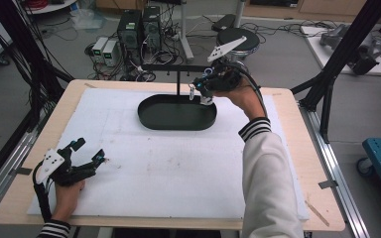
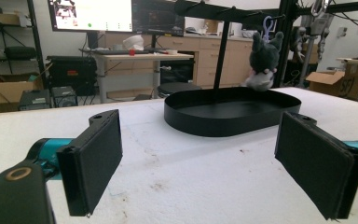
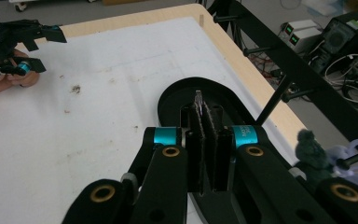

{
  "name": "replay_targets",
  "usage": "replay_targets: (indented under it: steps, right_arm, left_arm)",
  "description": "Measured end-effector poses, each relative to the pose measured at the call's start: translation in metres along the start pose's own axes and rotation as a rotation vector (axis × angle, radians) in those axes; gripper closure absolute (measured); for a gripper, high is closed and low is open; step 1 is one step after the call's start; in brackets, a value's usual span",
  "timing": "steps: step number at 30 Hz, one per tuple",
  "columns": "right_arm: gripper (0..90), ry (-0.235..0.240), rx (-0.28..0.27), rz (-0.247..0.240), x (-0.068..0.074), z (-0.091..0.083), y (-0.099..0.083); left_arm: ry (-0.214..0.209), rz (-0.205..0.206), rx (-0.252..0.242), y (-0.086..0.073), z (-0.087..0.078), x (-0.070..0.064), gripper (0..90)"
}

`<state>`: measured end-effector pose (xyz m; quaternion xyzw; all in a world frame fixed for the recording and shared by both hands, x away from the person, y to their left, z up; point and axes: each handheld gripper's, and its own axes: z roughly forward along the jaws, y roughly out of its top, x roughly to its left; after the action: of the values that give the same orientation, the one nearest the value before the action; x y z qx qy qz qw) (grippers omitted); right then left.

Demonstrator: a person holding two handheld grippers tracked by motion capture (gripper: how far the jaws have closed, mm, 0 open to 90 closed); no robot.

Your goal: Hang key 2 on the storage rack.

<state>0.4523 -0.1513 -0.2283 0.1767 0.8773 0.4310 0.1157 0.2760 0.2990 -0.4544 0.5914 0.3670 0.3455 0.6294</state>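
Black and oval, the tray [image 1: 177,115] sits on the white foam pad [image 1: 144,173] toward the far side of the table [image 1: 297,144], its long axis running left to right across your view from above. Your right gripper [image 1: 202,92] hangs over the tray's right end; in the right gripper view its jaws stand pressed together, and a thin pale edge shows between the pads, though what it is cannot be told. A grey plush toy [image 2: 264,60] hangs by a pale clip from the black rack [image 1: 178,69] behind the tray, head up and body down, so its long axis is upright; in the left gripper view it hangs just above the tray's far rim. In the right gripper view the toy [image 3: 311,148] lies just beside the right jaw arm, and whether they touch cannot be told. Your left gripper [image 1: 90,153] rests near the pad's near left corner, well apart from the tray, jaws wide apart, holding nothing and pointing toward the tray.
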Motion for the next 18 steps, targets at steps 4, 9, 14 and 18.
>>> replay_targets:
  steps: [4, 9, 14, 18]
  right_arm:
    - [88.2, 0.004, -0.004, -0.019, -0.006, -0.004, 0.014]
    - [88.2, -0.003, -0.014, -0.020, -0.014, -0.008, 0.027]
    - [88.2, -0.007, 0.020, -0.010, -0.022, -0.009, 0.035]
    - [88.2, 0.001, 0.030, -0.023, -0.027, -0.011, 0.046]
  left_arm:
    - [0.000, -0.001, 0.003, 0.000, 0.000, 0.000, 15.2]
    - [0.001, -0.008, 0.001, 0.000, 0.000, 0.000, 15.2]
    - [0.002, -0.008, 0.001, 0.000, 0.000, 0.001, 15.2]
    - [0.002, -0.013, 0.000, 0.000, 0.000, 0.001, 15.2]
